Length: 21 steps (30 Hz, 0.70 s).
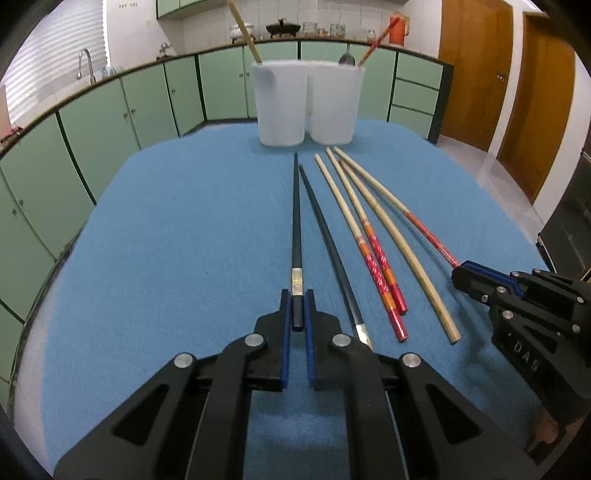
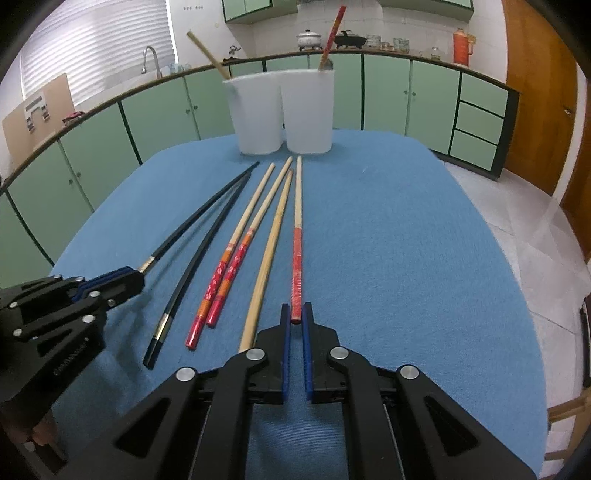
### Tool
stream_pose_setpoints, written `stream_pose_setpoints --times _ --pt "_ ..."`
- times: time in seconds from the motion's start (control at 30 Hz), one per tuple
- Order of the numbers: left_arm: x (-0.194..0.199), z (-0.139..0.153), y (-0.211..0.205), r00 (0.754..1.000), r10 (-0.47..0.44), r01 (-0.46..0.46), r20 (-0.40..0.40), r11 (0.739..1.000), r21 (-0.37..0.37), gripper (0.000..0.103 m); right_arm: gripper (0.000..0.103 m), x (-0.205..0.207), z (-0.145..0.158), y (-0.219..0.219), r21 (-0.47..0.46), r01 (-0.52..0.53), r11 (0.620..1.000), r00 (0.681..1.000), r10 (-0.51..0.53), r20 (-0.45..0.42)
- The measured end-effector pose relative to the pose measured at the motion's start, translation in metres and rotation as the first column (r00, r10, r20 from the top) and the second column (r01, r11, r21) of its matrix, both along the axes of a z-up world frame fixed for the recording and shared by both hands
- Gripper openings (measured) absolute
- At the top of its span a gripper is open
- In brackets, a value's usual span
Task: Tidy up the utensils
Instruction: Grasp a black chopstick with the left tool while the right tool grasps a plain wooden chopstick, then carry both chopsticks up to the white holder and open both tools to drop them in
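We have our left gripper (image 1: 297, 314) closed on a black chopstick (image 1: 296, 221) and our right gripper (image 2: 295, 321) closing around a red-handled chopstick (image 2: 297, 240), so next we likely lift both toward the white cups (image 1: 280, 107)

Green cabinets (image 1: 155, 107) line the white-tiled wall (image 1: 207, 22) (wooden doors (image 1: 476, 74) at right).

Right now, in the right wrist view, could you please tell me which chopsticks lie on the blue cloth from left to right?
Black chopstick in the left tool → second black chopstick → two red-and-orange-handled chopsticks → plain bamboo chopstick → red-handled chopstick, its end between the right tool fingers.
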<state>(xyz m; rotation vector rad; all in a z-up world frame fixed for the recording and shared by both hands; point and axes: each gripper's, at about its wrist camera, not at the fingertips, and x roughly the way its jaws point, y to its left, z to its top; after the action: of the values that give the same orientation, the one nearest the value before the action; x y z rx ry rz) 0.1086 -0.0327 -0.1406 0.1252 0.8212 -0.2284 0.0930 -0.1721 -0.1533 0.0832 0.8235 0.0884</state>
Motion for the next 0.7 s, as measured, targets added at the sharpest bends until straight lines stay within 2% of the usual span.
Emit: stream_pose_setpoints --times 0.37,0.7 --pt "-0.014 0.056 0.014 0.991 0.015 -0.016 0.135 1.0 0.005 0.006 0.006 -0.015 0.046 -0.019 0.009 0.02 1.0 0.995 -0.02 0.095" --pt "-0.017 0.105 0.022 0.977 0.009 -0.001 0.212 0.999 -0.037 0.006 0.006 -0.018 0.097 -0.029 0.015 0.019 1.0 0.978 -0.022 0.206"
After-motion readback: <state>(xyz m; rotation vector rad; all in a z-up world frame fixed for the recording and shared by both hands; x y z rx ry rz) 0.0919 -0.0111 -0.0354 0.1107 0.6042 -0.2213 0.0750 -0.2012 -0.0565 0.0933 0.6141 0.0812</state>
